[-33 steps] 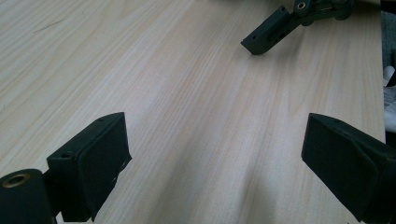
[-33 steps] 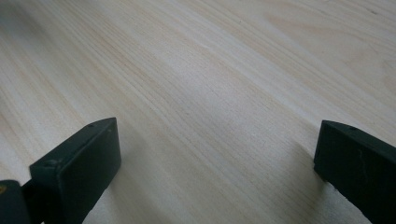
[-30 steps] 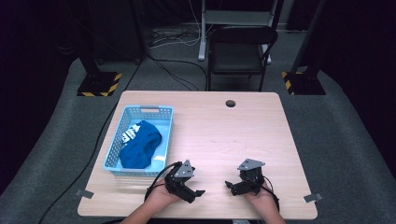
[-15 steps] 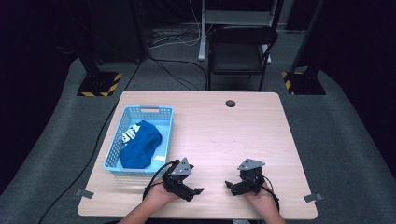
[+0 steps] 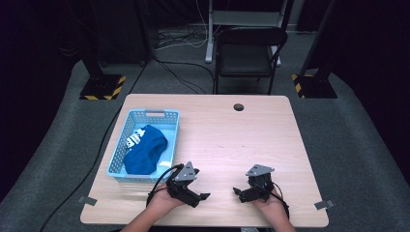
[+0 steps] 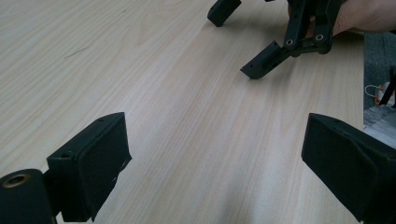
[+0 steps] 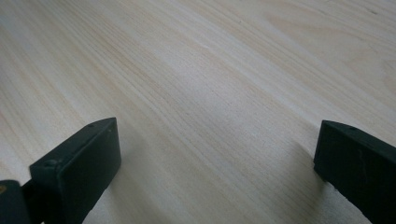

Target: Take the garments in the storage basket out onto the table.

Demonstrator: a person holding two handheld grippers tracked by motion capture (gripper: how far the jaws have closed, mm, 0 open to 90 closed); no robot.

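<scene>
Near the front edge of the wooden table (image 5: 227, 140), a hand holds each gripper low over the wood. My left gripper (image 5: 199, 195) points right and is open, with bare wood between its jaws in the left gripper view (image 6: 219, 163). My right gripper (image 5: 240, 192) points left toward it and is also open, with nothing between its jaws (image 7: 217, 158). The left gripper view shows the right gripper (image 6: 243, 37) a short way ahead, fingers spread. A light blue plastic basket (image 5: 116, 159) at the table's left holds a crumpled dark blue cloth (image 5: 147, 150) with a white patch.
A round cable hole (image 5: 238, 107) sits near the table's far edge. Beyond the table stands a black chair (image 5: 249, 53). Stand bases with yellow-black stripes (image 5: 101, 87) rest on the grey floor. Bare wood lies between the basket and the right edge.
</scene>
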